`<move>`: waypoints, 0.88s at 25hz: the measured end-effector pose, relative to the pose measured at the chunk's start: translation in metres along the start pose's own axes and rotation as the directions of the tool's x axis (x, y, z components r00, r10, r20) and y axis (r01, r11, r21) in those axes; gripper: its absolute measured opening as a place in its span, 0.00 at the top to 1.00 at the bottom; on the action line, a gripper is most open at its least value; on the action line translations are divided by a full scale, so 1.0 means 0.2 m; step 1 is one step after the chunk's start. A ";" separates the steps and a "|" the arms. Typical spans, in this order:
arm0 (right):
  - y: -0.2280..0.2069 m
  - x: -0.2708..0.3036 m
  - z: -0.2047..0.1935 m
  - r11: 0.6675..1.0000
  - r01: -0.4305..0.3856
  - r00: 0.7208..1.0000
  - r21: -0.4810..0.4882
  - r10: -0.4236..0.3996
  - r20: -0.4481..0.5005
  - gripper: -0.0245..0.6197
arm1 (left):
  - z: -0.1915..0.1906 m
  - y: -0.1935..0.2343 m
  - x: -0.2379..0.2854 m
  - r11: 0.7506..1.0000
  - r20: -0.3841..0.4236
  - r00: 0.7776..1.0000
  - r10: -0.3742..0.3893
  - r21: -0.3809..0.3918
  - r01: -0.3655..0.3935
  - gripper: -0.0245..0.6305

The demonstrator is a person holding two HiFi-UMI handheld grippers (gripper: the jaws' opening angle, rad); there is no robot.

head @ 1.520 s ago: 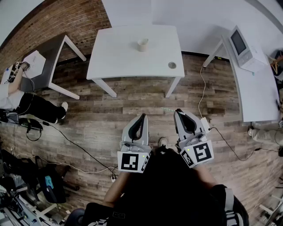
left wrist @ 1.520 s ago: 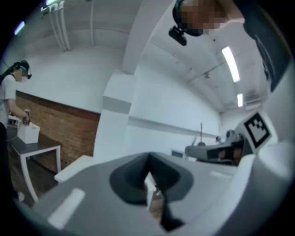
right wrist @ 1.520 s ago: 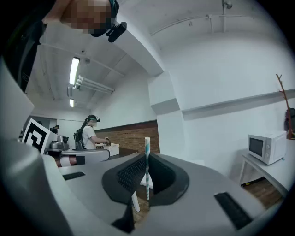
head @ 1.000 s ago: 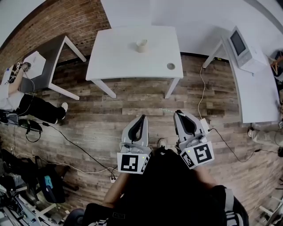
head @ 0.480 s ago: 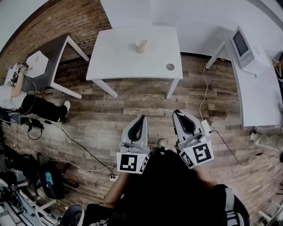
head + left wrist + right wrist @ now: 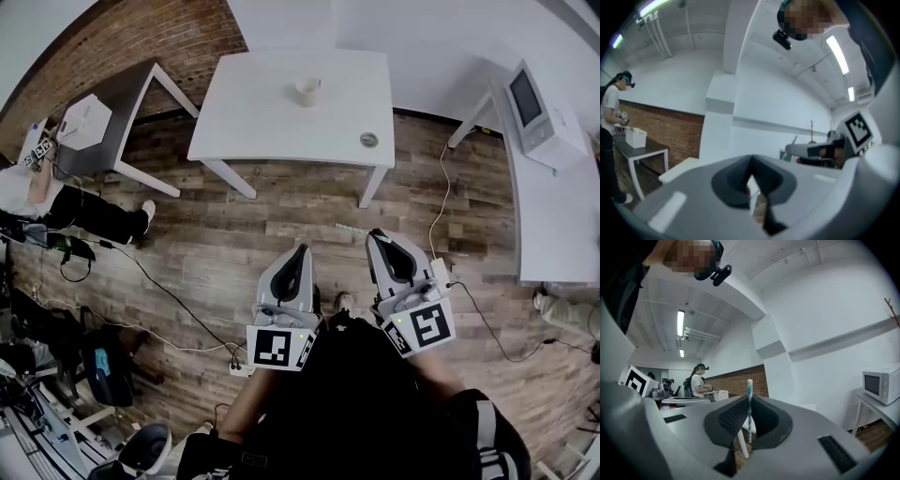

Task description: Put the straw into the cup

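Observation:
A pale cup (image 6: 307, 91) stands on the white table (image 6: 262, 131) far ahead in the head view. Both grippers are held low over the wooden floor, well short of the table. My right gripper (image 6: 379, 236) (image 6: 749, 401) is shut on a teal-and-white striped straw (image 6: 749, 404), which stands upright between its jaws. A thin pale trace of the straw (image 6: 351, 228) shows by the right jaw tips in the head view. My left gripper (image 6: 300, 249) (image 6: 751, 159) is shut, with nothing between its jaws.
A small round object (image 6: 368, 140) lies near the table's right front corner. A grey side table (image 6: 131, 89) with a white box (image 6: 84, 122) and a seated person (image 6: 37, 192) are at the left. A microwave (image 6: 539, 105) sits on the right table. Cables (image 6: 159, 286) cross the floor.
The head view has shifted, so the table and cup sit slightly further right in frame. Both grippers keep the same pose, and the straw stays in the right one.

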State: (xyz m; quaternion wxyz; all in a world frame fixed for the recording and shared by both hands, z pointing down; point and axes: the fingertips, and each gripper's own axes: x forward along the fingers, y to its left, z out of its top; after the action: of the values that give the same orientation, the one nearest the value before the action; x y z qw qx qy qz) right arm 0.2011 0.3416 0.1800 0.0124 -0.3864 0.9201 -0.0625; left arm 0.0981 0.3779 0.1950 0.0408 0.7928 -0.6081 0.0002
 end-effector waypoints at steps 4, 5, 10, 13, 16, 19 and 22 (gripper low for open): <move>-0.01 0.10 0.00 1.000 -0.001 1.000 -0.007 0.001 0.002 0.93 | 0.00 0.07 0.06 1.000 0.003 1.000 0.003 -0.005 -0.003 0.96; -0.02 0.13 0.00 1.000 0.002 1.000 -0.008 -0.002 0.004 0.93 | -0.01 0.09 0.08 1.000 0.003 1.000 -0.001 -0.007 0.001 0.96; -0.04 0.29 0.00 1.000 0.021 1.000 -0.012 -0.021 0.002 0.93 | 0.00 0.23 0.21 1.000 0.011 1.000 -0.023 -0.010 0.023 0.96; -0.06 0.40 0.00 0.999 0.028 1.000 -0.021 -0.028 -0.004 0.93 | 0.01 0.31 0.29 0.999 0.015 0.999 -0.033 -0.011 0.033 0.96; -0.10 0.50 0.00 0.999 0.042 0.999 -0.020 -0.042 -0.010 0.93 | 0.02 0.40 0.38 0.999 0.018 0.999 -0.045 -0.014 0.045 0.96; -0.13 0.61 0.00 0.998 0.053 0.998 -0.019 -0.054 -0.017 0.93 | 0.02 0.47 0.48 0.998 0.017 0.998 -0.054 -0.020 0.054 0.96; -0.16 0.74 0.00 0.998 0.061 0.998 -0.025 -0.061 -0.022 0.93 | 0.04 0.56 0.57 0.997 0.016 0.998 -0.065 -0.032 0.066 0.96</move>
State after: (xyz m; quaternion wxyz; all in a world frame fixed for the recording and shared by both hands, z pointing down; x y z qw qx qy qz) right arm 0.1214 0.2138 0.1873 -0.0046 -0.4136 0.9087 -0.0561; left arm 0.0203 0.2380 0.2004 0.0491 0.8115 -0.5820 -0.0170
